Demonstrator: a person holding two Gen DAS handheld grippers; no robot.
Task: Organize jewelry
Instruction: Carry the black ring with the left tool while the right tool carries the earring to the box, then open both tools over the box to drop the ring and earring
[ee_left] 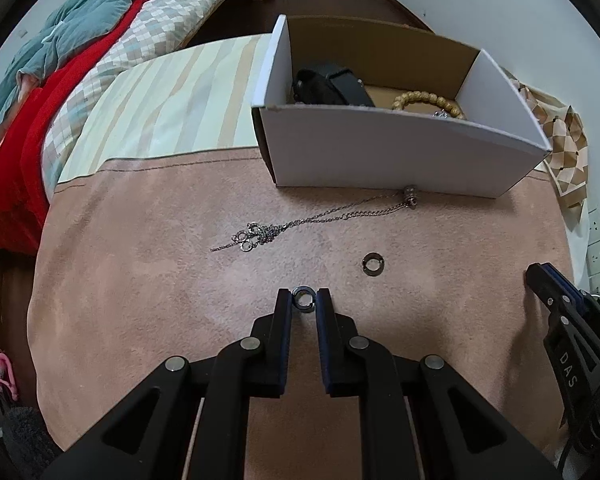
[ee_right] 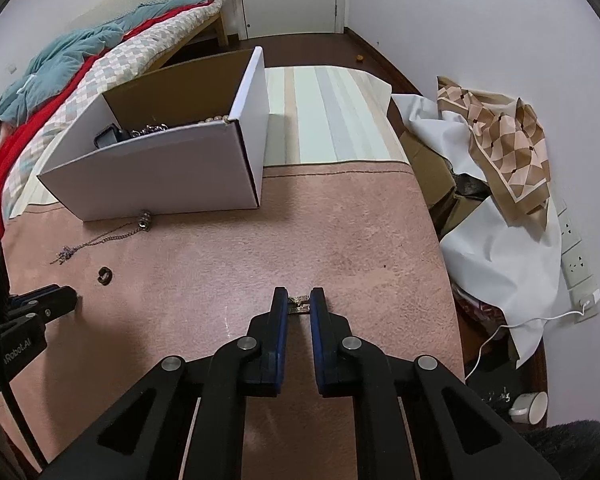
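My left gripper [ee_left: 304, 299] is shut on a silver ring [ee_left: 304, 298], low over the pink cloth [ee_left: 140, 300]. My right gripper [ee_right: 299, 304] is shut on a small gold ring [ee_right: 299, 304] just above the cloth; it shows at the right edge of the left wrist view [ee_left: 540, 280]. A dark ring [ee_left: 373, 264] lies on the cloth right of my left gripper. A silver chain necklace [ee_left: 300, 224] with a bead pendant [ee_left: 410, 196] lies in front of the white cardboard box [ee_left: 400, 152]. The box holds a black watch [ee_left: 332, 86] and a wooden bead bracelet [ee_left: 428, 102].
A striped cloth [ee_left: 172, 104] covers the table behind the pink one. A bed with red and teal bedding [ee_left: 40, 80] is at the left. Patterned paper [ee_right: 508, 148], white sheets and wall sockets [ee_right: 576, 256] are at the right. A cup [ee_right: 534, 406] stands on the floor.
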